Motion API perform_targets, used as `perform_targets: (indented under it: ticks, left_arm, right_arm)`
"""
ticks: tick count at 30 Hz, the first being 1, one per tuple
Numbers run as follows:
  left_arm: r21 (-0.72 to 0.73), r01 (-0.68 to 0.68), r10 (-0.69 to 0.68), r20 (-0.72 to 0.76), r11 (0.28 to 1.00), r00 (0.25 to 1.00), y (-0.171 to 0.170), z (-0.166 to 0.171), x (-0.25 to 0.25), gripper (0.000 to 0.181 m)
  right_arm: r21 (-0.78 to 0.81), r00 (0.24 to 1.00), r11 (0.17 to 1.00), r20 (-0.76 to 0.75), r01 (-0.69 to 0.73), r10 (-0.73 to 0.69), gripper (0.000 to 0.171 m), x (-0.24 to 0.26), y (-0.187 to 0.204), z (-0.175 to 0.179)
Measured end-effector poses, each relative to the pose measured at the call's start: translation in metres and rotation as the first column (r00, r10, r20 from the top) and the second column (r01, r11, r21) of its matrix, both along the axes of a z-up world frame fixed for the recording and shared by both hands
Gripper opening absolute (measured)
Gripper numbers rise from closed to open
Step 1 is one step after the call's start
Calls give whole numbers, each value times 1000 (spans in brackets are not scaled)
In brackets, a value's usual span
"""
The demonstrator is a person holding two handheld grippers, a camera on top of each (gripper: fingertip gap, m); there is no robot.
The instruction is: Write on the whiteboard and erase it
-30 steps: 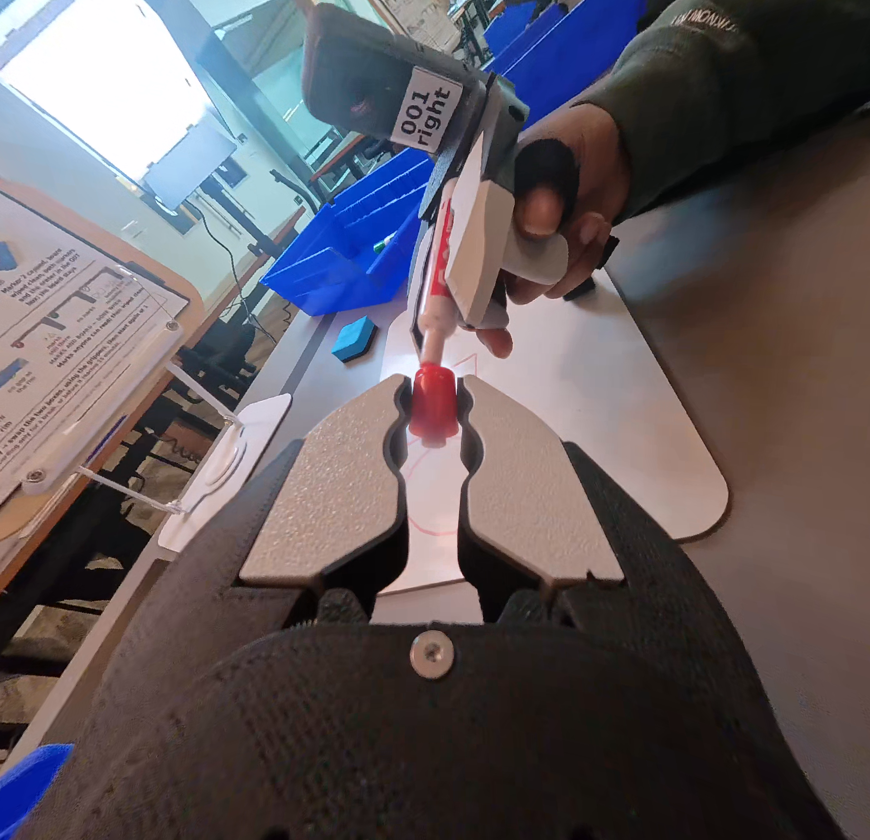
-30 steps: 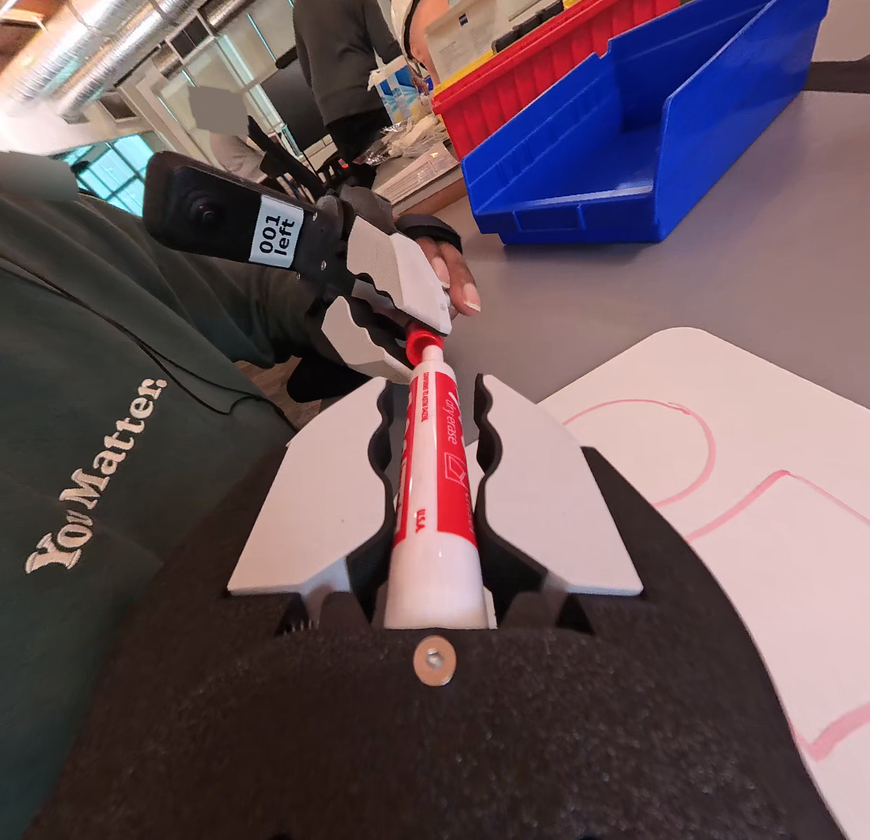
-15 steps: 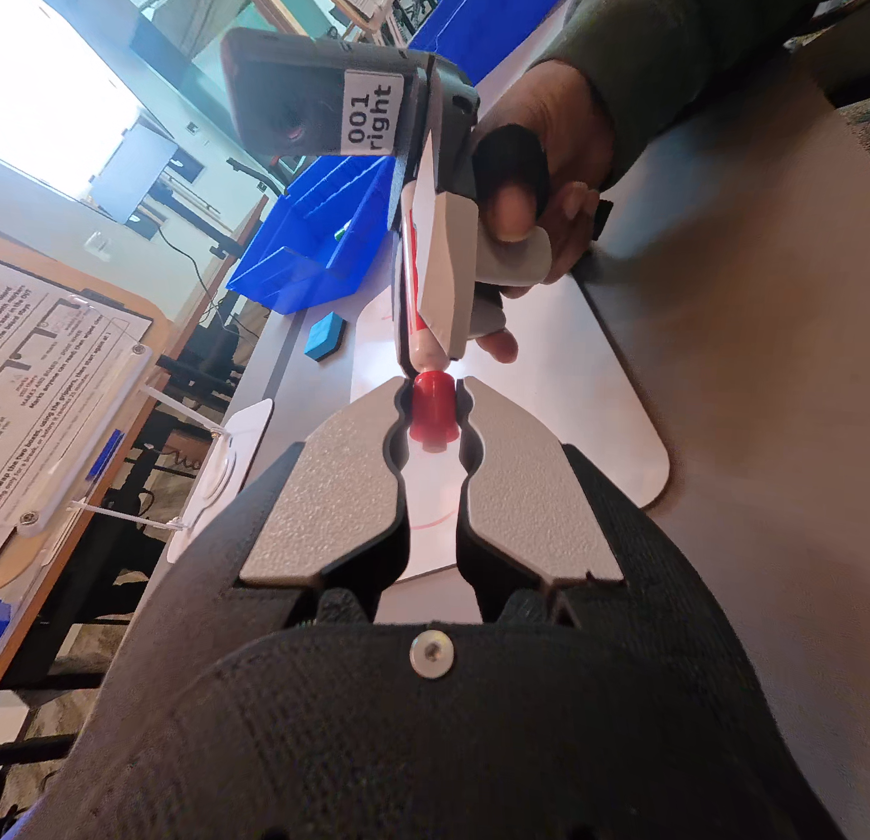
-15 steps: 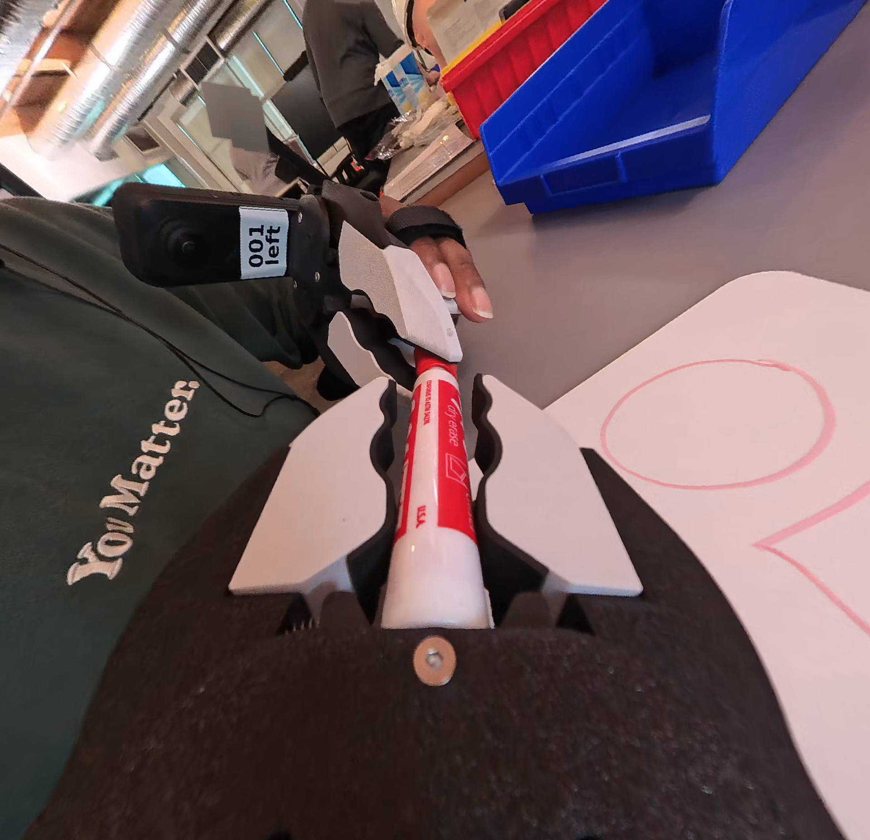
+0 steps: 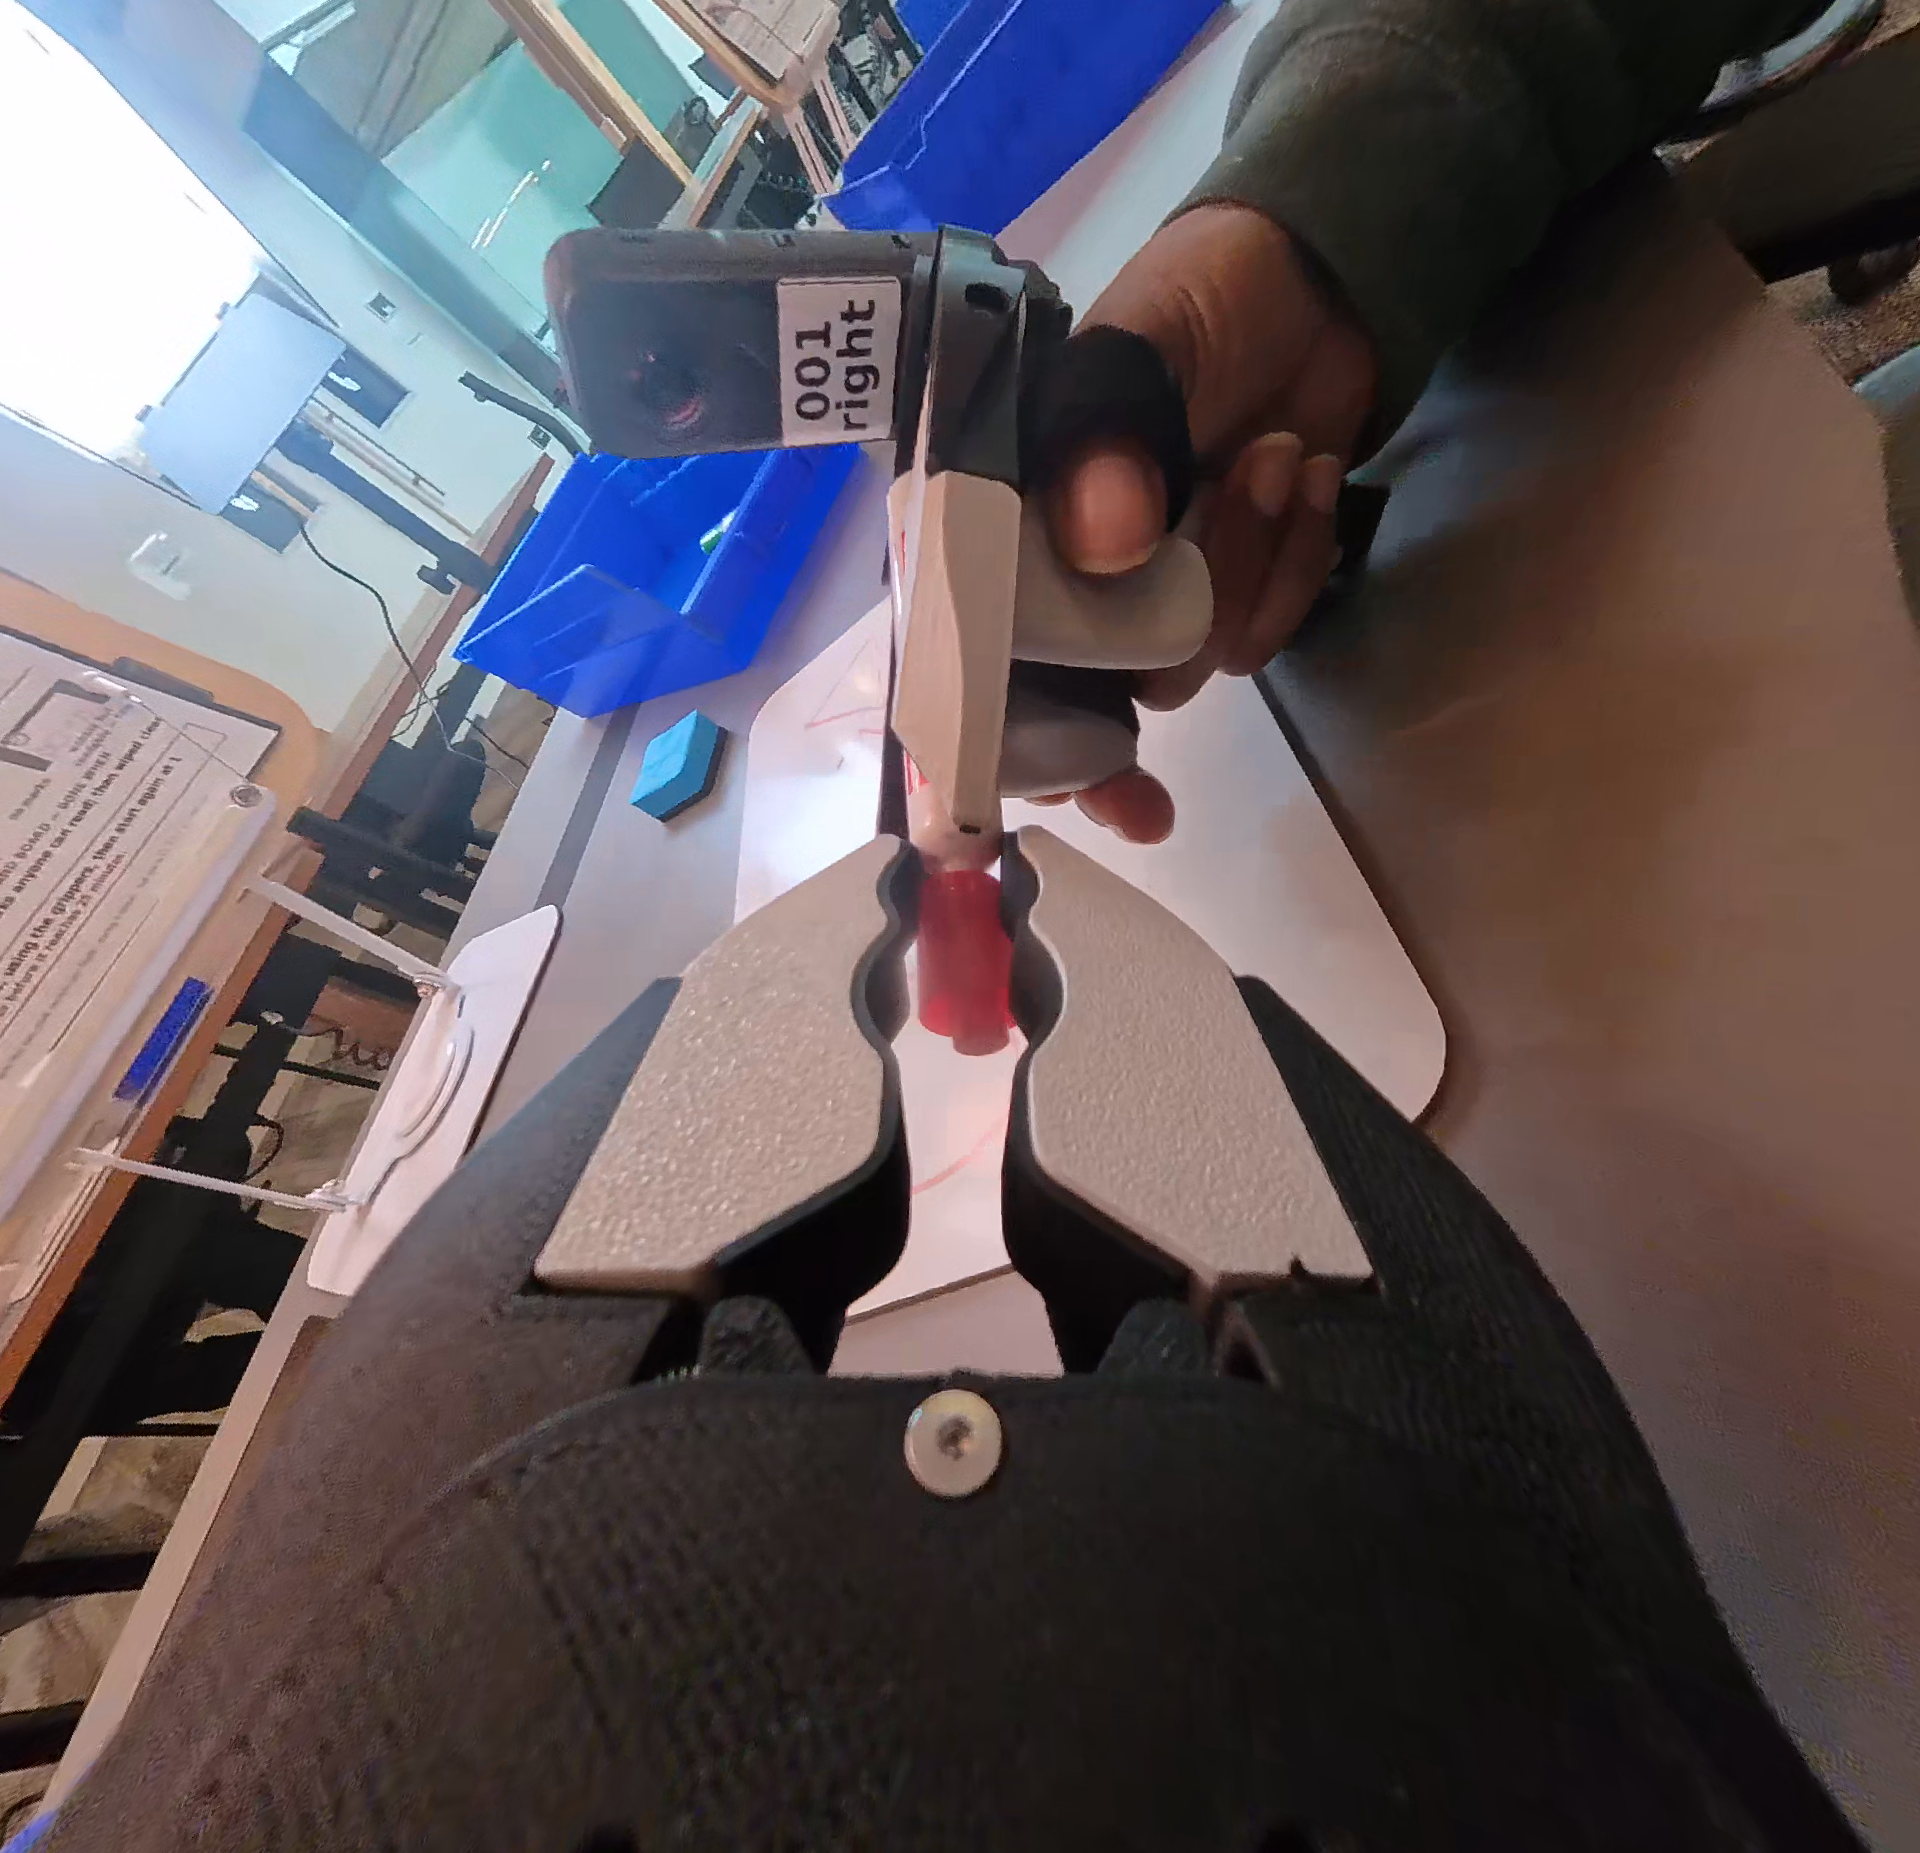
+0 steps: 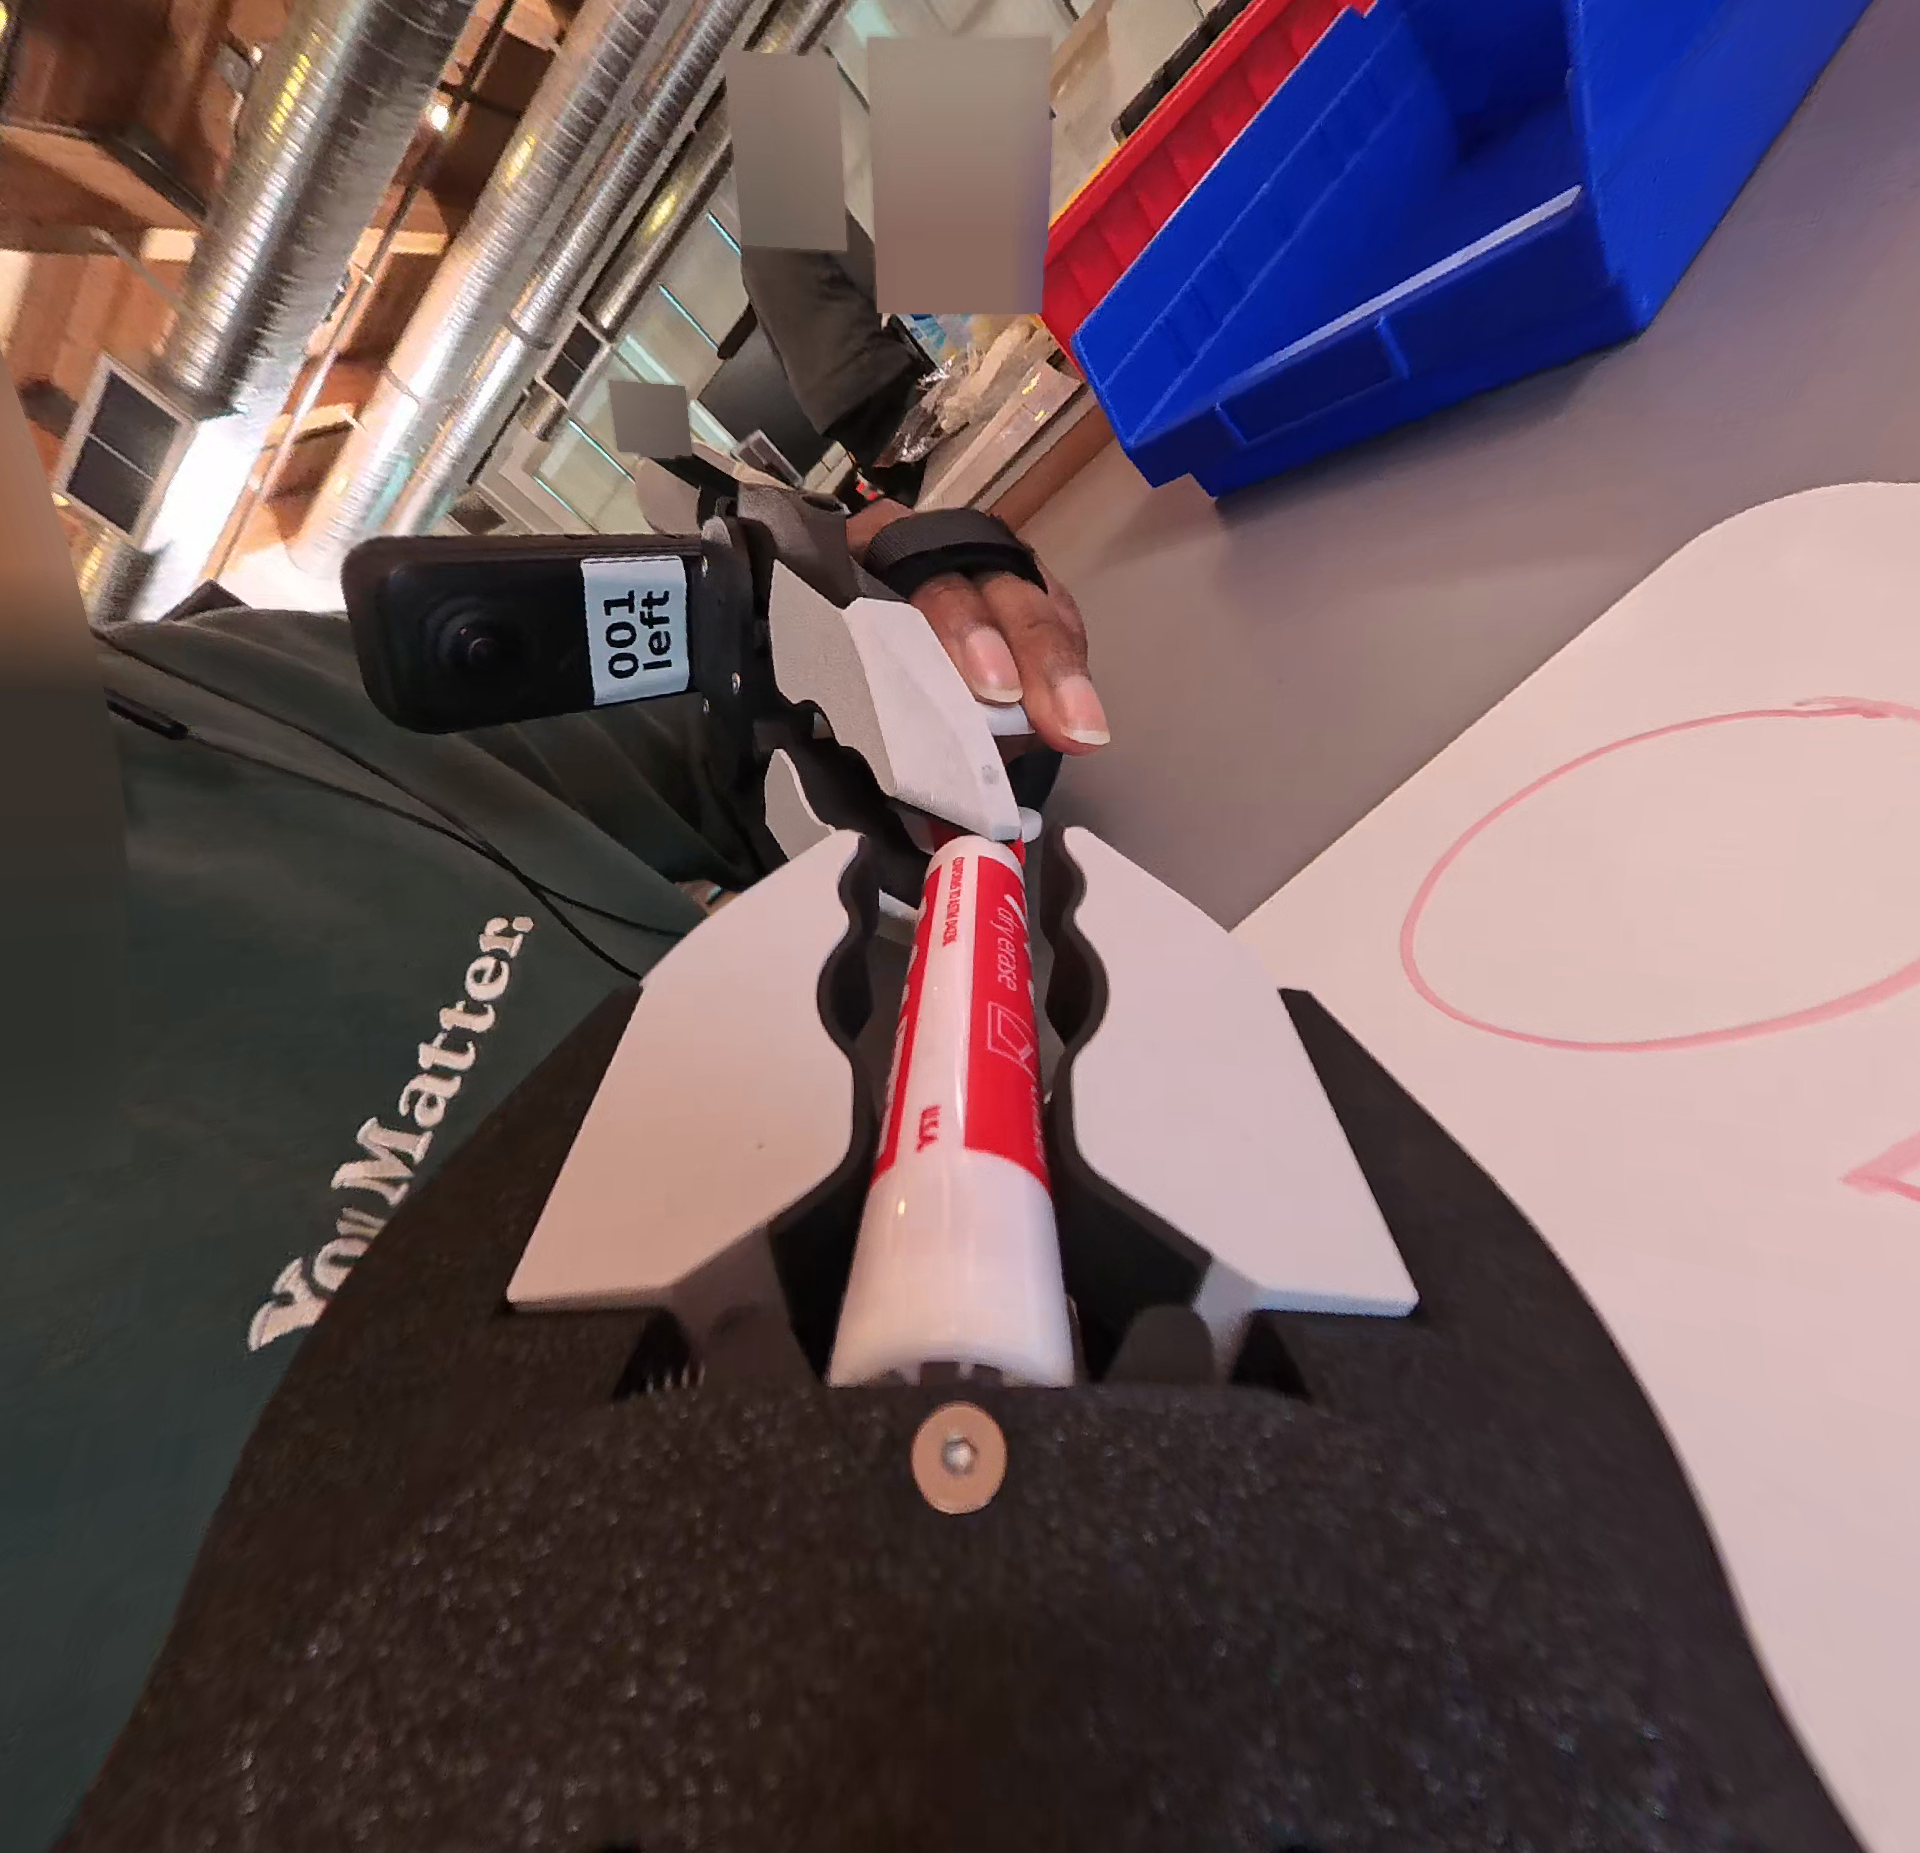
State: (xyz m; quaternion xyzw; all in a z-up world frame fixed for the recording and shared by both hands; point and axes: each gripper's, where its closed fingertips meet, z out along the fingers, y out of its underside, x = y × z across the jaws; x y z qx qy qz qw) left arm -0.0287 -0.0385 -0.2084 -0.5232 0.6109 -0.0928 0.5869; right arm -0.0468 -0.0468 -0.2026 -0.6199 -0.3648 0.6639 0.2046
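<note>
Left gripper [image 5: 956, 930]: nearest the lens in the left wrist view, its grey jaws narrowed onto the red cap [image 5: 964, 962], gripping it from both sides.

Cap: its long axis runs forward along the jaws, the open end facing the marker's nose; the two appear to be touching or already part-mated, though the joint itself is hidden behind the other gripper's finger.

Right gripper [image 6: 961, 982]: jaws pressed against the red-and-white marker [image 6: 961, 1107], the barrel lying lengthwise in the channel between them, blunt end near the camera, writing end pointing out at the left gripper.

Key relation: marker and cap sit on nearly one line, nose to mouth, between the two grippers; in my judgement, the next move is a straight push along that shared axis to seat the cap, and any tilt between the two could jam it.

Hands: the left hand [image 6: 1013, 650] and right hand [image 5: 1226, 473] each wrap a gripper handle above the counter [image 5: 1662, 868].

Whiteboard [image 6: 1558, 1232]: flat on the counter beneath and beside the grippers, carrying a pink oval and part of another pink outline, none of it wiped.

Eraser [image 5: 675, 764]: a blue block farther off, just beside the board's far left edge, untouched; the left gripper looks the nearer one to reach it.

Blue bin [image 5: 644, 598]: beyond the eraser at the counter's far end.

Stage: writing appears done, capping in hand, erasing not yet begun.
</note>
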Motion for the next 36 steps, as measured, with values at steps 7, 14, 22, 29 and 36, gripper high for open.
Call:
perform_targets:
  ticks: [7,14,22,29,36]
  left_arm:
    - [52,0,-4,80,999,997,7,25,0,18]
    - [62,-37,32,86,997,996,7,28,-12,26]
    - [4,-25,25,38,1000,999,7,20,-14,19]
    - [17,-54,55,-29,998,998,9,10,-15,17]
    - [38,-21,25,-88,999,996,5,-1,-6,16]
  right_arm:
    - [46,996,999,-89,6,-2,33,-1,7,26]
    - [11,994,1000,-104,28,-27,33,5,13,24]
    - [10,997,1000,-73,-1,2,33,3,8,17]
    - [6,998,999,-35,53,-53,31,0,9,7]
    - [80,996,994,28,78,-80,31,-6,4,-4]
